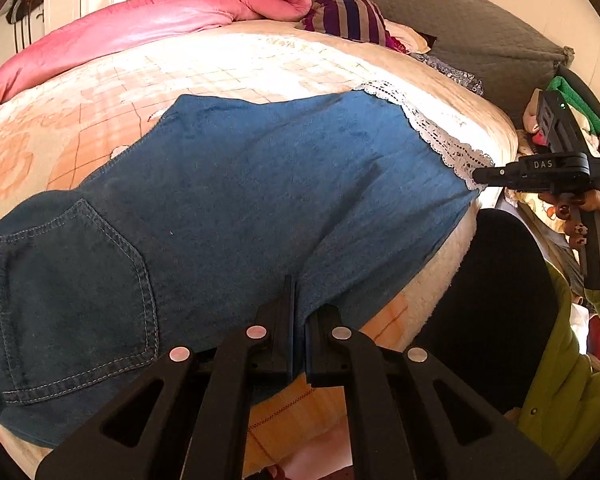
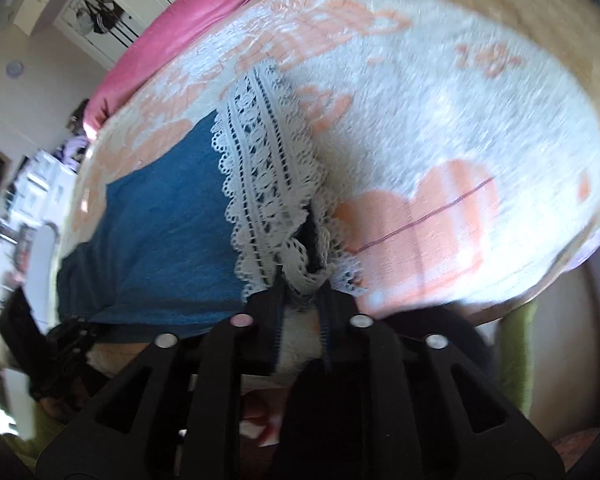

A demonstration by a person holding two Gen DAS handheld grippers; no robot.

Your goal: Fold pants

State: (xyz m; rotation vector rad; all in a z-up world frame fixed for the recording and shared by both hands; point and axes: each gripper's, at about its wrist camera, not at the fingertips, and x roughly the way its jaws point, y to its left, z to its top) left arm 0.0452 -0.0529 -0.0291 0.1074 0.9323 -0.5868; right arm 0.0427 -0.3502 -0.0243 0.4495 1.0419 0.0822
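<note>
Blue denim pants (image 1: 240,184) lie flat across the bed, back pocket (image 1: 72,300) at the left and white lace hem (image 1: 432,136) at the right. My left gripper (image 1: 300,312) is shut on the pants' near edge, with denim pinched between its fingers. In the right wrist view my right gripper (image 2: 302,292) stands slightly open at the lace hem (image 2: 268,160); a bunch of lace sits loosely between its fingers above the blue cloth (image 2: 160,220). The left wrist view shows the right gripper (image 1: 480,175) touching the hem's near corner, held by a hand (image 1: 596,208).
The bed carries a cream and peach patterned blanket (image 1: 220,72). A pink quilt (image 1: 180,12) and a striped cloth (image 1: 352,12) lie at the far side by a grey cushion (image 1: 460,20). A green sleeve (image 1: 572,360) is at the right, and the bed edge (image 1: 452,240) drops off near the hem.
</note>
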